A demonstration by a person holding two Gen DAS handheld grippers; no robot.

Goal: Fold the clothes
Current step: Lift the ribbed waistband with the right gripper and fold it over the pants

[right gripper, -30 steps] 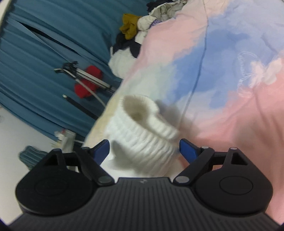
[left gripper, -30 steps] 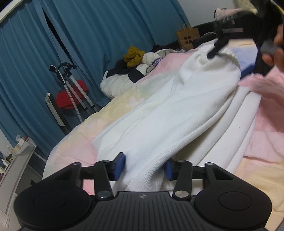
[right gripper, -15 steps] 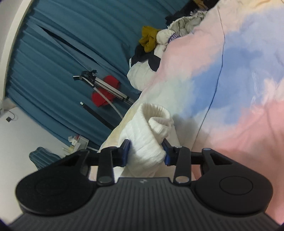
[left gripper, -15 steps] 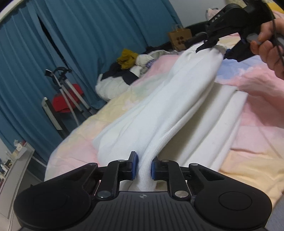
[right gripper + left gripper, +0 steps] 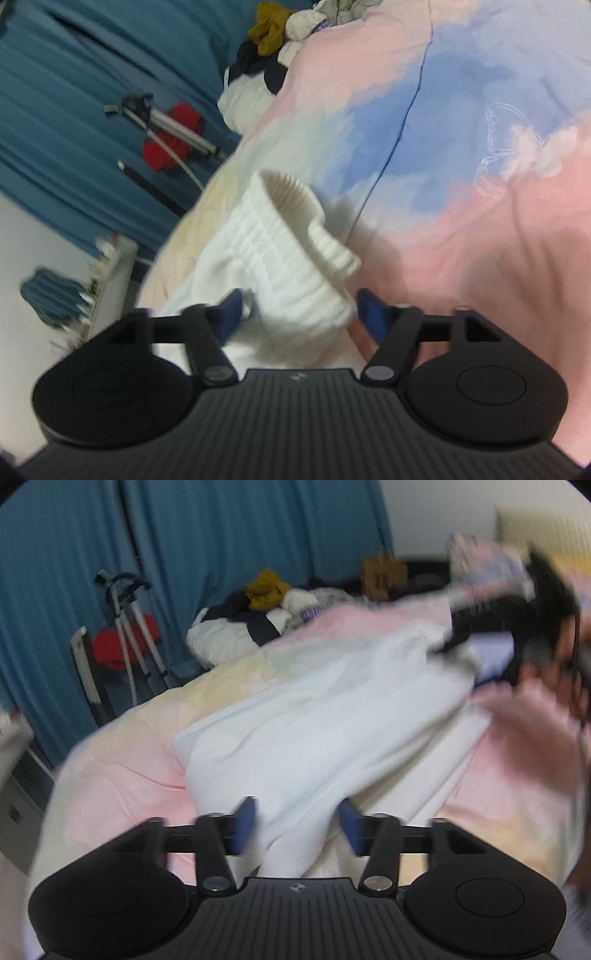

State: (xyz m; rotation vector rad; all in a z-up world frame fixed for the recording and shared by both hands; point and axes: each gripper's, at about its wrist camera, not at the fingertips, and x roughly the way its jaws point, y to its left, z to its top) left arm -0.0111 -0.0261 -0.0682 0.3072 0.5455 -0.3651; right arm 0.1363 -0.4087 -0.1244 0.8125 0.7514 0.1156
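A white knit garment lies stretched across the pastel bedspread. My left gripper is open, with the garment's near end lying between its blue pads. My right gripper is open around the garment's ribbed cuff, which rests on the bed. The right gripper also shows blurred at the garment's far end in the left wrist view.
A pile of other clothes sits at the bed's far end. A tripod and red item stand by blue curtains at left. A brown paper bag is at the back. A white shelf stands beside the bed.
Both grippers were shut on the white garment half a second ago and have now opened, letting it go. The garment has dropped onto the bed.
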